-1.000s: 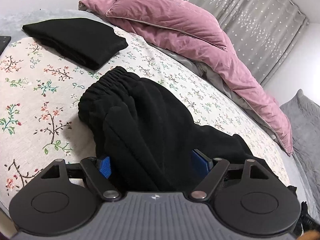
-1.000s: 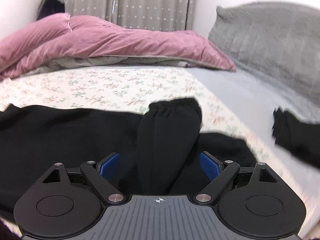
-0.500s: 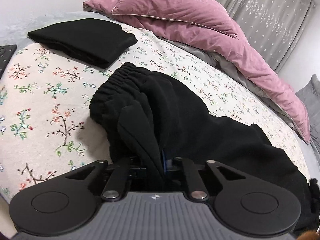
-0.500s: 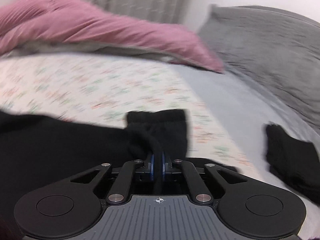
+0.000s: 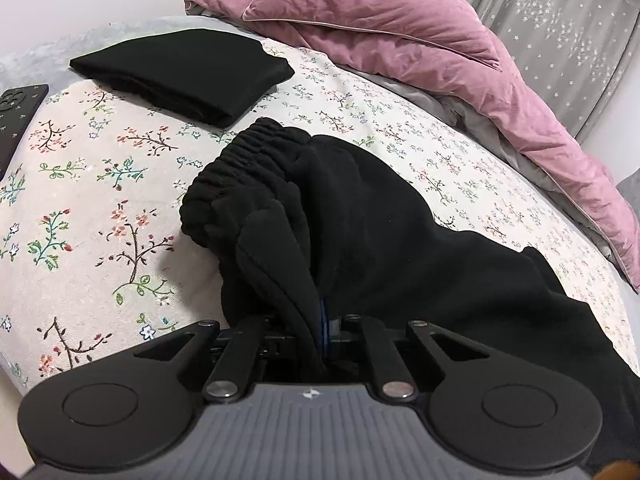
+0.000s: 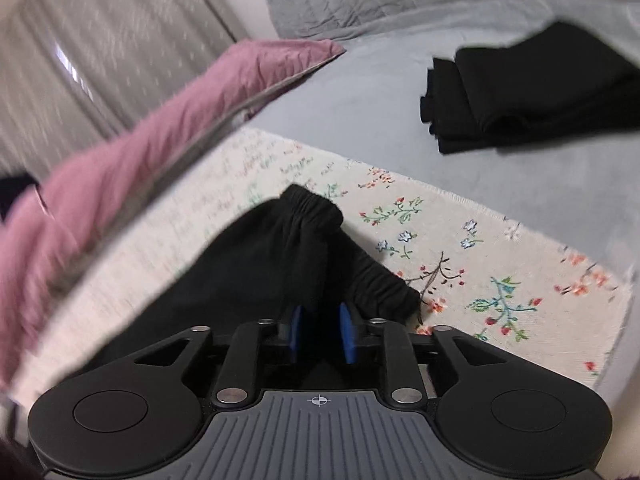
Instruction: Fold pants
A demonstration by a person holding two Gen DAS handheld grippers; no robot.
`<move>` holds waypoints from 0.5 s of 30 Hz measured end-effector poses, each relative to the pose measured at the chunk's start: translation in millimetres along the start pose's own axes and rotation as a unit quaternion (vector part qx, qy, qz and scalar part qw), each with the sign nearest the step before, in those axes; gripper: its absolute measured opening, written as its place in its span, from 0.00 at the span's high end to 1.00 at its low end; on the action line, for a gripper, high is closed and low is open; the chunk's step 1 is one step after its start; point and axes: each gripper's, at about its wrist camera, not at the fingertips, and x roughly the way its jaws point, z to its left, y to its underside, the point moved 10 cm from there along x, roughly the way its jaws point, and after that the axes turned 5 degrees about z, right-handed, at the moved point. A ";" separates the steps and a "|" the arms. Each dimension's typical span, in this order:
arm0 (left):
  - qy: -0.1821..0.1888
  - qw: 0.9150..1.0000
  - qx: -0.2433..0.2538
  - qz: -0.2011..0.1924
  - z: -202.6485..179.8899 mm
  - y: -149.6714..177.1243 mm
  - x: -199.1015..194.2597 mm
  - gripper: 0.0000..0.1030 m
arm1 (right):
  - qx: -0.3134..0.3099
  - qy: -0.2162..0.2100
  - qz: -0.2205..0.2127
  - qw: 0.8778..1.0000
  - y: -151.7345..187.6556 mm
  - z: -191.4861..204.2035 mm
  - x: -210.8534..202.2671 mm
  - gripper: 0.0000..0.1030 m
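Black fleece pants (image 5: 360,220) lie on the floral bedsheet (image 5: 100,200), their elastic waistband (image 5: 240,160) bunched at the left. My left gripper (image 5: 322,320) is shut on a fold of the pants near the waist. In the right wrist view the pants' leg end with its cuffs (image 6: 316,212) lies on the sheet. My right gripper (image 6: 320,332) sits over the leg fabric with its blue pads (image 6: 348,332) a small gap apart; black cloth lies between them.
A folded black garment (image 5: 184,76) lies at the far left of the bed, and another folded black pile (image 6: 520,88) on the grey sheet at the right. A pink duvet (image 5: 400,36) lines the far side. A dark phone (image 5: 20,116) lies at the left edge.
Both grippers closed on the pants from wide open. Since then the right gripper has swung sharply, its view tilting, and its pads have parted a little. The left gripper stays clamped.
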 end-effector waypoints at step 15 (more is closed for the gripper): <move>-0.001 0.999 0.030 -0.019 -0.5 -6.0 -14.0 0.70 | -0.070 0.047 -0.055 0.995 -24.7 26.2 -4.1 0.98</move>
